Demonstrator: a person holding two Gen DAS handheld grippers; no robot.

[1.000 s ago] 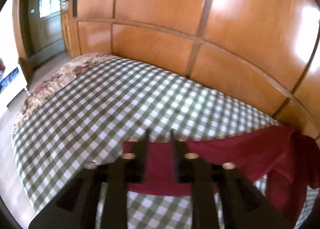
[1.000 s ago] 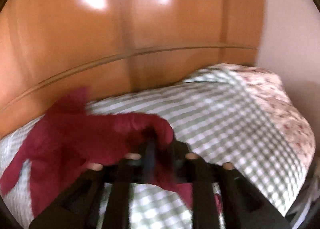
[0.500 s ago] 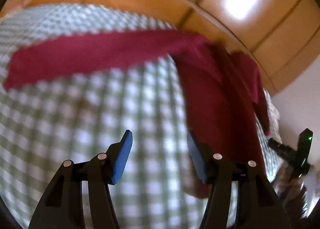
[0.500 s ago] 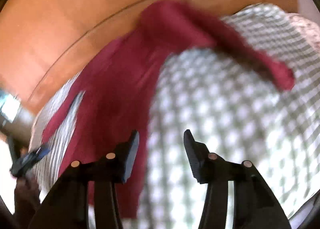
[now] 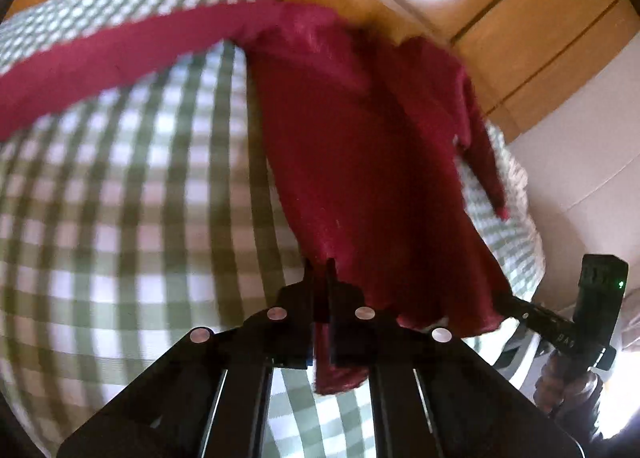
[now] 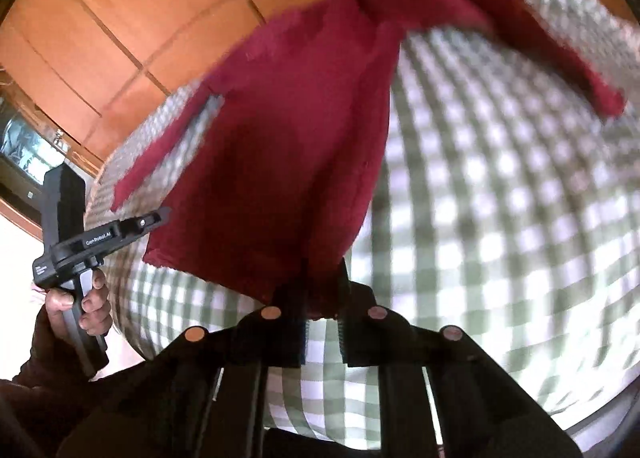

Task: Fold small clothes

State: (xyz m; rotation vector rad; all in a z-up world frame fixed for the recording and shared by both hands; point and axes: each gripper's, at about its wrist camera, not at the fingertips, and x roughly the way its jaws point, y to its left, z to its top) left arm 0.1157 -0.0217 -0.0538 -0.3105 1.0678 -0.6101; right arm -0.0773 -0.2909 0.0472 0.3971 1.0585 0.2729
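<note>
A small dark-red knitted garment (image 5: 360, 161) lies spread flat on the bed, sleeves stretched out to both sides, its two lower hem corners (image 6: 316, 286) pinched and slightly lifted.

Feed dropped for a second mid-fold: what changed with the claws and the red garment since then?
Both claws swung down toward the bed; their jaws, apart half a second ago, have just been closing. The left claw and right claw each now pinch the near hem of the red garment. It lies on the checked cover as before.

Black claw (image 5: 320, 270) with 4 round rivets; dark sleeve (image 6: 44, 374).
</note>
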